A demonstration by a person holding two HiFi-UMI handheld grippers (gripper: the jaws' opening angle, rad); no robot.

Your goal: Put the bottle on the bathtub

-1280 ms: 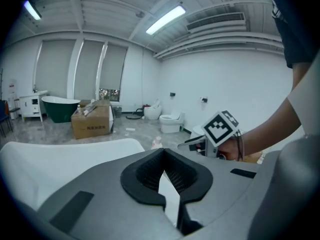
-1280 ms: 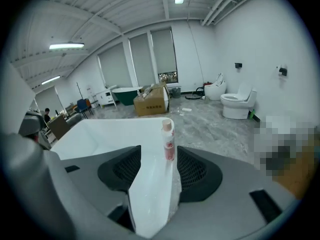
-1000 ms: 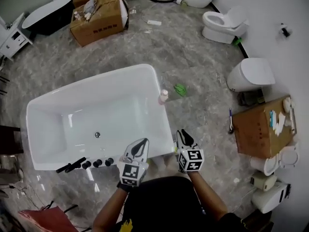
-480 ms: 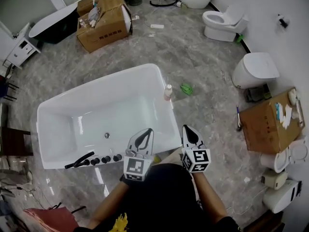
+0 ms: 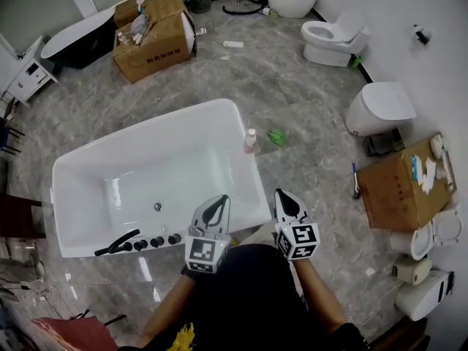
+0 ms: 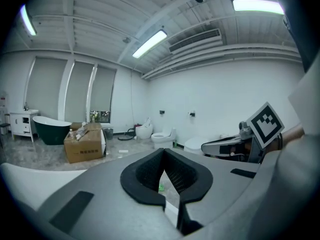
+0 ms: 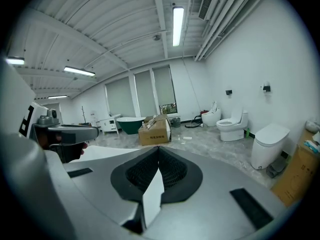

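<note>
The small pinkish bottle [image 5: 250, 140] with a white cap stands upright right against the outside of the white bathtub [image 5: 146, 131], near its far right corner, seemingly on the floor. Both grippers hover over the tub's near right end, well short of the bottle. My left gripper [image 5: 221, 200] is shut and empty; in the left gripper view its jaws [image 6: 163, 151] meet at the tips. My right gripper [image 5: 281, 194] is shut too, with nothing between its pads [image 7: 158, 149]. Neither gripper view shows the bottle.
Black taps [image 5: 117, 243] sit on the tub's near rim. A green item [image 5: 276, 136] lies on the floor past the bottle. Toilets [image 5: 333, 31] line the right wall, with cardboard boxes [image 5: 153, 28] at the back and at the right [image 5: 398, 185].
Both grippers have lifted a little toward the camera, and the head view has shifted slightly. The bottle stands where it was beside the tub.
</note>
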